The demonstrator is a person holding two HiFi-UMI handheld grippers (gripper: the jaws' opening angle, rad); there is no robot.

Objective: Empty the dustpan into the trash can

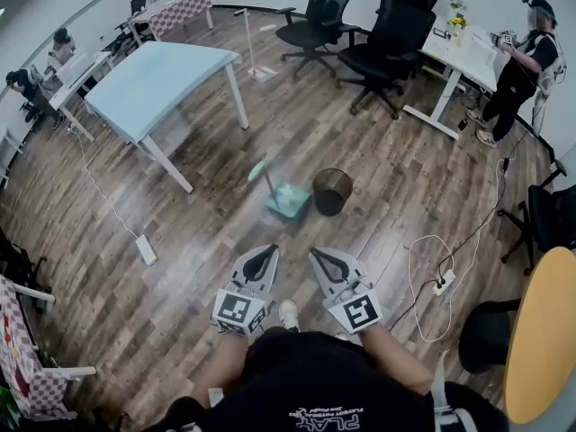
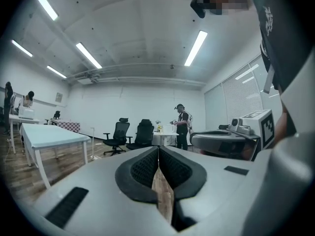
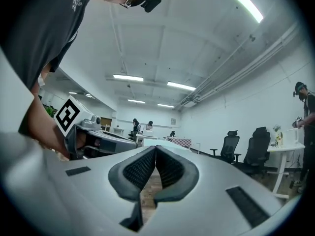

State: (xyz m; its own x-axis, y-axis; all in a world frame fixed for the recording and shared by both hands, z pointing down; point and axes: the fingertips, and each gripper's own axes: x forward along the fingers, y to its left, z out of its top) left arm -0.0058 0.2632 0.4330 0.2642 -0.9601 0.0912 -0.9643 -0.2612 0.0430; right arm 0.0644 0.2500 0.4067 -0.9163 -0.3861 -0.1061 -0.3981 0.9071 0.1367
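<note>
Standing mid-frame: trash can [image 1: 332, 192], teal dustpan [image 1: 288, 202] just beside it on the left. Dustpan is probably light, stiff plastic; take it by the raised handle [image 1: 261, 175]. Left gripper [image 1: 262, 257] and right gripper [image 1: 325, 261], lower centre, are closed, empty.

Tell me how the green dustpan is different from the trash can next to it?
The dustpan is light green; the trash can is dark. The dustpan is boxy with a long handle slanting up; the trash can is round, open on top, with no handle. Both sit side by side on the wooden floor.
</note>
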